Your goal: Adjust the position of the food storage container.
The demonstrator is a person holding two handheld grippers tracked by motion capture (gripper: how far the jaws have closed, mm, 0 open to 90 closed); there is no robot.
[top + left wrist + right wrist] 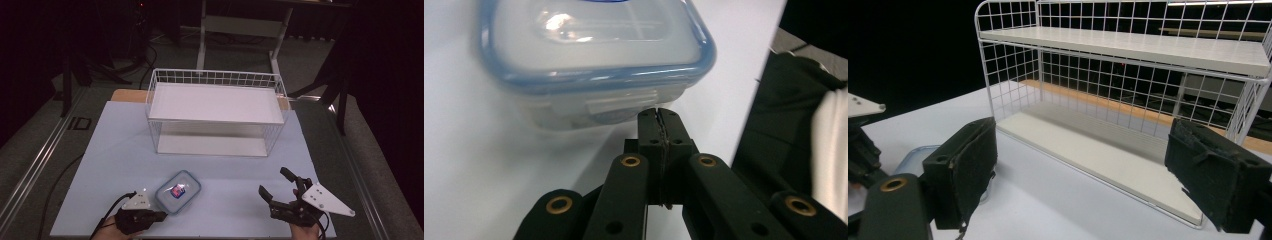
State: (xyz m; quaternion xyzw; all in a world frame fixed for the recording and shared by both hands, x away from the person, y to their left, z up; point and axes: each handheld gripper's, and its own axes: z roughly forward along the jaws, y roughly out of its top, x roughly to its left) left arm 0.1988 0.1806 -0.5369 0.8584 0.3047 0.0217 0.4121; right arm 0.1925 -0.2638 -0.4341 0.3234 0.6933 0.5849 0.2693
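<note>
A clear food container [177,191] with a blue-rimmed lid lies near the front of the pale blue table top; something red and blue shows through the lid. My left gripper [161,216] sits just left of and below it, jaws shut. In the left gripper view its tips [659,118] meet right at the container's side latch [621,106], with nothing seen between them. My right gripper [275,183] stands open at the front right, away from the container, and faces the white wire rack [1128,95]. Between its black pads [965,170] there is only table.
The white wire rack [216,112] with an upper and a lower shelf stands at the middle back of the table [115,150]. A desk frame [240,25] and cables are on the dark floor behind. A dark sleeve [794,130] is at the right of the left gripper view.
</note>
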